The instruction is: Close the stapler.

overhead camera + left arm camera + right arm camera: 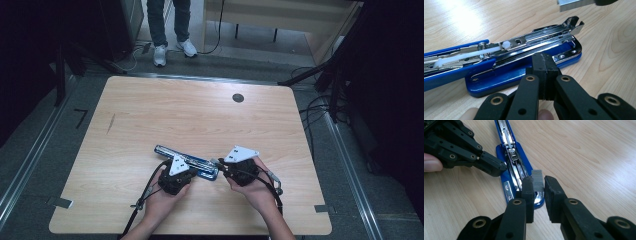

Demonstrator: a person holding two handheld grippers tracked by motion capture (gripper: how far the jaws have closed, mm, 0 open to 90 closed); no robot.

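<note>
Right gripper (pixel 539 186) pinches a staple strip (pixel 537 181) (left gripper (pixel 545 75) closed) over the stapler (pixel 511 167).

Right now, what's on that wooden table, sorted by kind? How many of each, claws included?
Blue stapler, opened flat: 1
Strip of staples, held in the right claw: 1
Black claws, left claw and right claw: 2
Total: 4
</note>
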